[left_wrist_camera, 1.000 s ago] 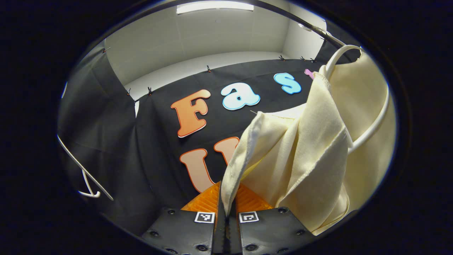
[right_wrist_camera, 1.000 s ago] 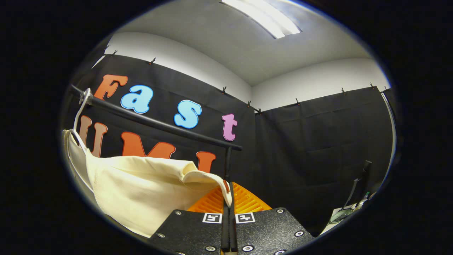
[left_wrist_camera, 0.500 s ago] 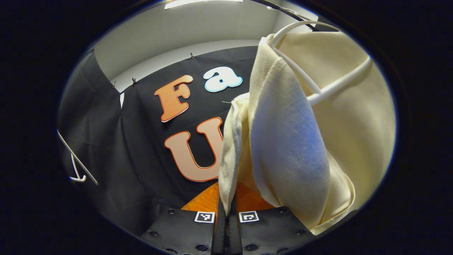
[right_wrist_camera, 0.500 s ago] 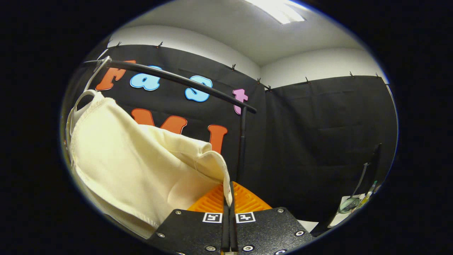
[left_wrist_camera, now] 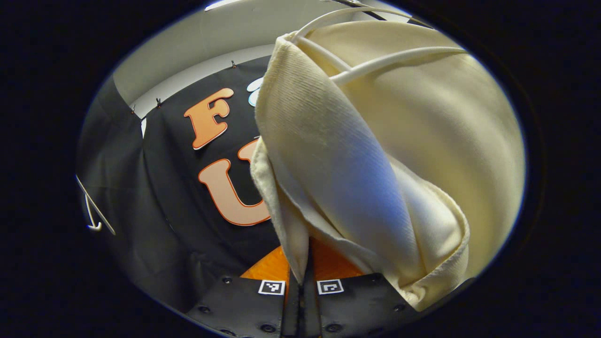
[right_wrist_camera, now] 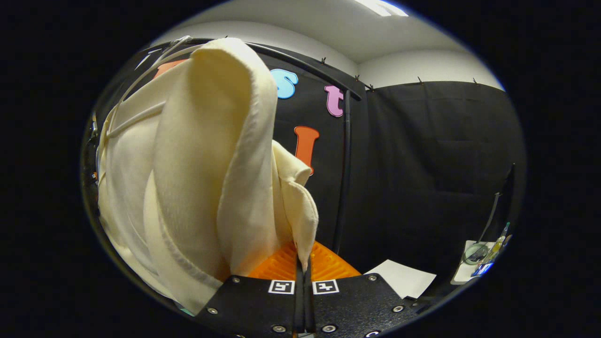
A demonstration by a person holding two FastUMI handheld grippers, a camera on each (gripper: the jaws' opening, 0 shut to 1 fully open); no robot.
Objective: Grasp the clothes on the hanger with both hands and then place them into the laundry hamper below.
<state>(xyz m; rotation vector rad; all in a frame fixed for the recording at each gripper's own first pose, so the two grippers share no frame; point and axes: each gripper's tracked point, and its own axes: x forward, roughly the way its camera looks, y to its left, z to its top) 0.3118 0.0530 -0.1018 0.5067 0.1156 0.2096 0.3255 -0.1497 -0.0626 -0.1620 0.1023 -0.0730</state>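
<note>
A cream garment (left_wrist_camera: 375, 155) hangs in thick folds over a white hanger (left_wrist_camera: 389, 61) at the top of the left gripper view. My left gripper (left_wrist_camera: 300, 267) is shut on the garment's lower edge, which runs down between its fingers. In the right gripper view the same cream garment (right_wrist_camera: 206, 164) bulges up on the left, with the white hanger (right_wrist_camera: 141, 77) hooked on a black rail (right_wrist_camera: 305, 61). My right gripper (right_wrist_camera: 301, 263) is shut on a corner of the cloth. The hamper is out of sight.
The rail's black upright post (right_wrist_camera: 345, 173) stands just right of the garment. A second white hanger (left_wrist_camera: 94, 211) hangs at the far left of the left gripper view. A white sheet (right_wrist_camera: 404, 279) and small items on a surface (right_wrist_camera: 479, 258) lie at the lower right.
Both grippers have come down and in while keeping hold of the cloth. The garment has gone from stretched out to bunched and folded over the hanger, looming much larger in both views.
</note>
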